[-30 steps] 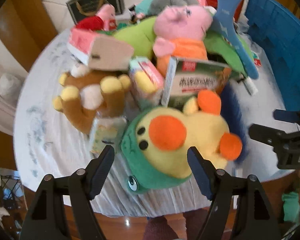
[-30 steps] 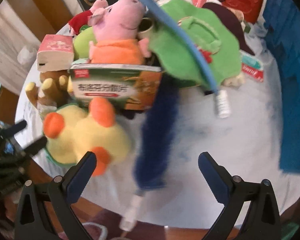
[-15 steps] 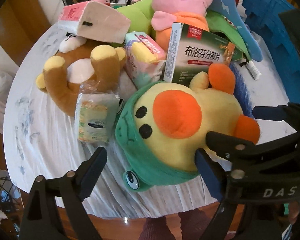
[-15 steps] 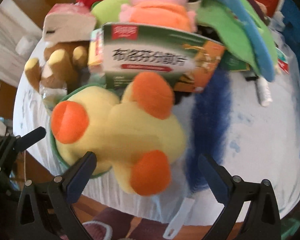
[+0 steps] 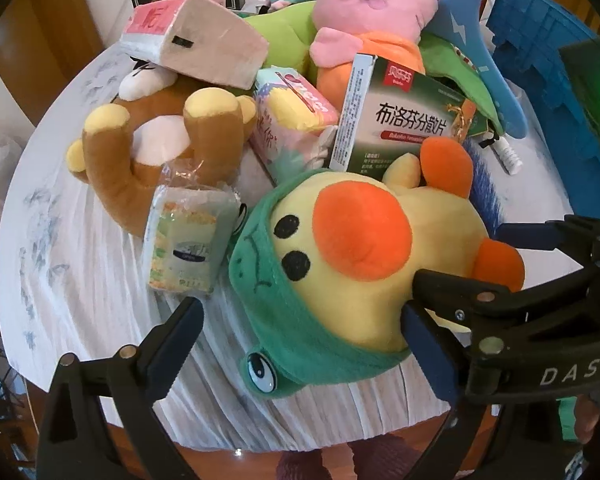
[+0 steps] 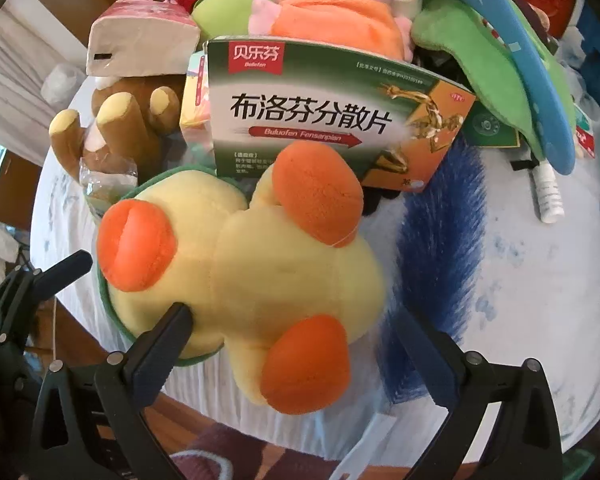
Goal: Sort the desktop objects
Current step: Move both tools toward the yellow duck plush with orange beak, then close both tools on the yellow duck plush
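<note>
A yellow plush duck (image 5: 372, 280) with an orange beak, orange feet and a green frog hood lies at the near edge of the round white table (image 5: 80, 280). My left gripper (image 5: 300, 344) hangs over its hooded head with jaws opening wide; the head is between the fingers and no pad presses it. My right gripper (image 6: 292, 352) straddles the duck's (image 6: 276, 272) body from the other side, jaws wide, its left fingertip (image 6: 176, 320) against the plush. The right gripper's frame (image 5: 520, 320) crosses the left wrist view.
Behind the duck stand a green medicine box (image 6: 320, 120), a brown plush bear (image 5: 140, 152), tissue packs (image 5: 188, 248), a pink plush pig (image 5: 372, 12) and a green plush (image 6: 480, 52). A blue duster (image 6: 436, 248) lies to the right. A blue crate (image 5: 556, 80) stands at far right.
Both grippers have come down closer to the duck. The left jaws have widened. The right gripper has swung left from the blue duster to over the duck.
</note>
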A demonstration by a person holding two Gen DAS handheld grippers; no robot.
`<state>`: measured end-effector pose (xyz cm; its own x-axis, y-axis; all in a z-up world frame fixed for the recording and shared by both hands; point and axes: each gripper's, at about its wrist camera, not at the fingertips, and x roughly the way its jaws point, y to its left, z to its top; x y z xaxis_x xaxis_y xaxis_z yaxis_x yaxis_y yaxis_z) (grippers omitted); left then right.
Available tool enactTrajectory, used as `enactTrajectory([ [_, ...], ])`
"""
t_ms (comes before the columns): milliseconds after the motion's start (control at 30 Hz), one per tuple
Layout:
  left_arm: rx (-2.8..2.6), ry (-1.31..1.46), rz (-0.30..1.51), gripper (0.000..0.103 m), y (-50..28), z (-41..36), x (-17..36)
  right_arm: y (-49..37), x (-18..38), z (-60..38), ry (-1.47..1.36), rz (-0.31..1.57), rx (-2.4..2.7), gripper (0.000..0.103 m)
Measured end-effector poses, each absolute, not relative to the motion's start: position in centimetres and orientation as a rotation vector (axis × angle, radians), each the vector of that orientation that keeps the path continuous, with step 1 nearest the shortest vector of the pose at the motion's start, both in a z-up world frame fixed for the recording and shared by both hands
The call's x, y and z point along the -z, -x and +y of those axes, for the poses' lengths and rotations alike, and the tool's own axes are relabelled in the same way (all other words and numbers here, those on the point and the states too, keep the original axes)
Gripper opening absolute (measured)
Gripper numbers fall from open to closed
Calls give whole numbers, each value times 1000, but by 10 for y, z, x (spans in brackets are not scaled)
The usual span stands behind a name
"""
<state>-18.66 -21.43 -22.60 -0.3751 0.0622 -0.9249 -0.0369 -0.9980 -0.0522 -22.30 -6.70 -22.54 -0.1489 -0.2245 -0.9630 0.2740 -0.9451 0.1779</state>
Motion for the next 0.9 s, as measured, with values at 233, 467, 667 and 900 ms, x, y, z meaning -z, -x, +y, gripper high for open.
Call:
enactTrajectory([
  [233,-2521,1717,-37,103,195,-219,228,230,227,-68,-1813,56,2147,103],
  [467,-2488,1719,-42,103,194,-219,232,226,233,-59,-1823,-4,2109,103],
  [667,-2469,1734,-44,103,195,-217,242,224,244,-51,-1845,-59,2080,103],
  [900,-2437,1636,-113,77,185,-218,242,217,240,-52,-1800,-61,2107,92],
])
